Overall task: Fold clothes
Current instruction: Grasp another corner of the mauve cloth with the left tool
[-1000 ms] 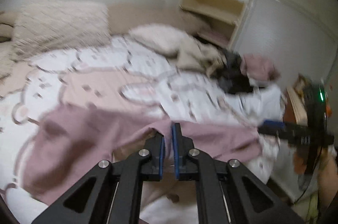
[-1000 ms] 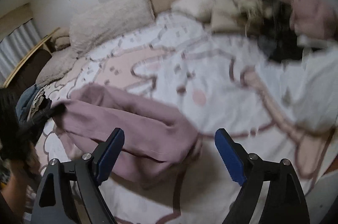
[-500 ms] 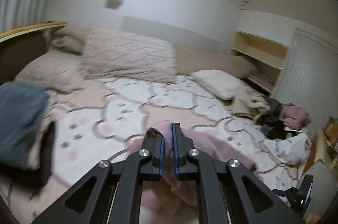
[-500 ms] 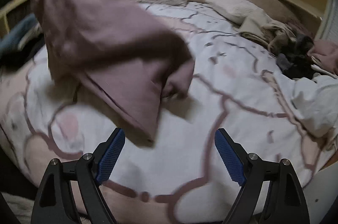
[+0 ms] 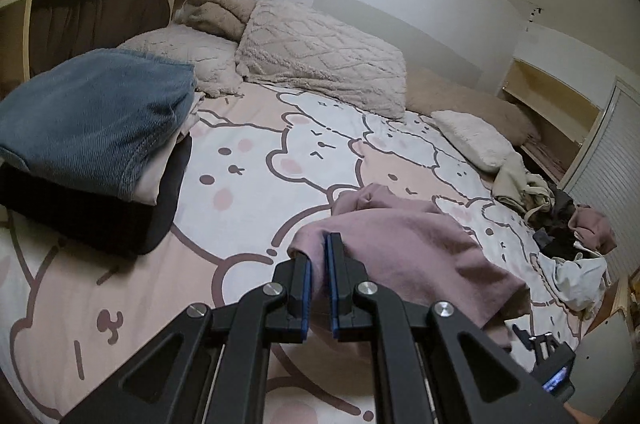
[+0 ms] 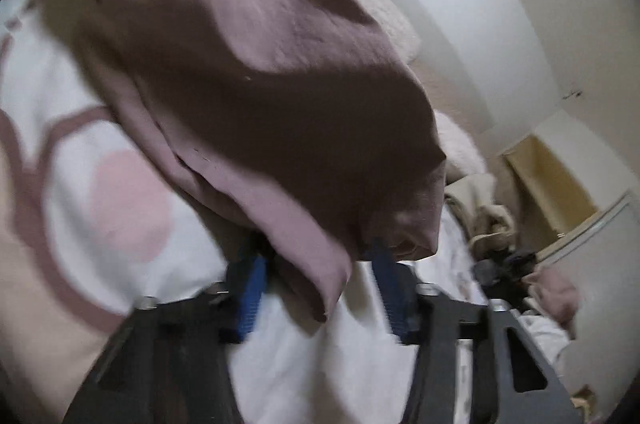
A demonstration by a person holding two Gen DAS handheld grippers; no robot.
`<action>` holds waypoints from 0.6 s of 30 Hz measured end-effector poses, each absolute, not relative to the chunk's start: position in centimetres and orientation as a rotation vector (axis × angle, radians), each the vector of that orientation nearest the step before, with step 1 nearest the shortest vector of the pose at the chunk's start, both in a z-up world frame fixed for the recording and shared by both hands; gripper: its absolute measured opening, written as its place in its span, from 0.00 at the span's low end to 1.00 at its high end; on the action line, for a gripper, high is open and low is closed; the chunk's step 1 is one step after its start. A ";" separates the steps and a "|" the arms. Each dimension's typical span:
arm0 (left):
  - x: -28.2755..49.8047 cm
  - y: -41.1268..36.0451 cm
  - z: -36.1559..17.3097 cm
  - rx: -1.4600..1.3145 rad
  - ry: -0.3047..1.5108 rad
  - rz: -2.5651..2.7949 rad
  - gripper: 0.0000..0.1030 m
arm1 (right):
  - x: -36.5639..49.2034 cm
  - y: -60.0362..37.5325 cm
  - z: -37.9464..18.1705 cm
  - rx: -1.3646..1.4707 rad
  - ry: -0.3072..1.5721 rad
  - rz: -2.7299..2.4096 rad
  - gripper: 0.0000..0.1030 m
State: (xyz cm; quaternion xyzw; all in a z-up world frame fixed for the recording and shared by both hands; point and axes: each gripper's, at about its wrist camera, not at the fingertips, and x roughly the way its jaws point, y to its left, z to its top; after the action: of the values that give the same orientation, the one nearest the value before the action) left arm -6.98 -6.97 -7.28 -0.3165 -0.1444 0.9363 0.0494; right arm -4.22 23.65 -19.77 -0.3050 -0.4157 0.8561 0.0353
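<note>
Blue pads of the left gripper [image 5: 318, 256] are pinched together on a fold of the mauve garment [image 5: 408, 256], which trails from the fingers to the right across the bed [image 5: 248, 184] and lies near its front edge. In the right wrist view the right gripper [image 6: 316, 288] is blurred; its jaws are closing, with a hanging corner of the same garment [image 6: 256, 72] drooping between the pads, and whether they press it yet I cannot tell. Further out, a folded stack [image 5: 92, 144] with a blue item on top rests by the bed's left edge. Cream pillows [image 5: 320, 52] line the head edge, and a heap of unfolded clothes [image 5: 560, 224] sits at the right edge, well apart from the garment.
</note>
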 end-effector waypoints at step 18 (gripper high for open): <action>-4.3 -5.3 11.4 -0.325 -0.292 2.840 0.07 | -4.8 34.2 10.2 -0.080 -0.944 2.537 0.04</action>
State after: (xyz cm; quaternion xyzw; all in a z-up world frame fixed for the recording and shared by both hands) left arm -4.25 -5.33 11.44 -0.1120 -0.1009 0.9795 0.1337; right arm -4.80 34.19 10.21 -0.0288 -0.3405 0.9149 0.2151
